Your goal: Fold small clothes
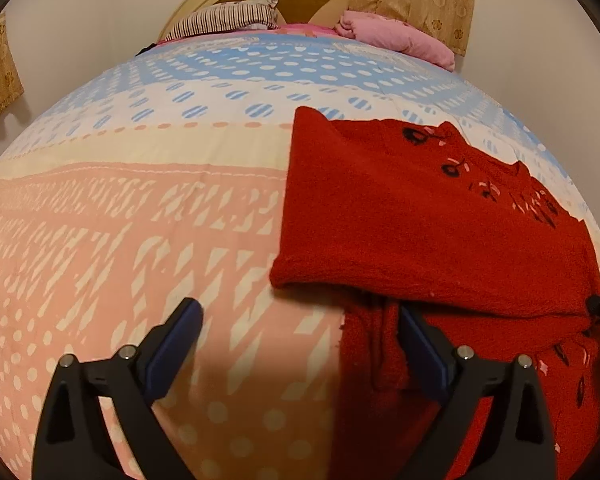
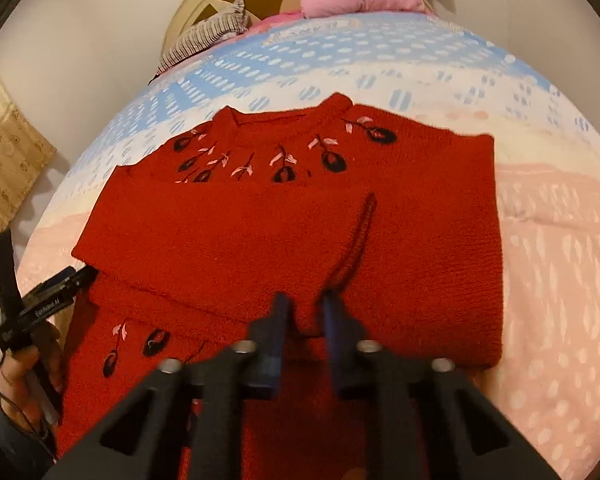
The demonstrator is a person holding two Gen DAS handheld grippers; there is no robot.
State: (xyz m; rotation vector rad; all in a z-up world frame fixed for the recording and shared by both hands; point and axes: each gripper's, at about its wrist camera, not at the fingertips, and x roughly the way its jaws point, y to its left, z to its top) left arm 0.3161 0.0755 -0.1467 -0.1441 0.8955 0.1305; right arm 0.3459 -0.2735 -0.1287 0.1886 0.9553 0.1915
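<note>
Sweater (image 2: pixel 420 240): soft, floppy knit, probably light. My right gripper (image 2: pixel 305 312) nearly closed, pinching the 6 o'clock fold; left gripper (image 1: pixel 300 328) wide open, empty.

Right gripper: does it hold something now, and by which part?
The right gripper appears to pinch the red sweater by the folded sleeve's cuff end. The left gripper is open, holding nothing.

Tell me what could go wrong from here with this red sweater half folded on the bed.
1. The right tool has its fingers nearly closed over the folded-in sleeves; a shallow bite may take only the top layer, so the fold slides apart when lifted.
2. The left tool is open, only one finger over the red sweater's edge; closing here might miss the hem or pinch the bedspread.
3. Uneven pulls could skew the stacked sleeves.
</note>
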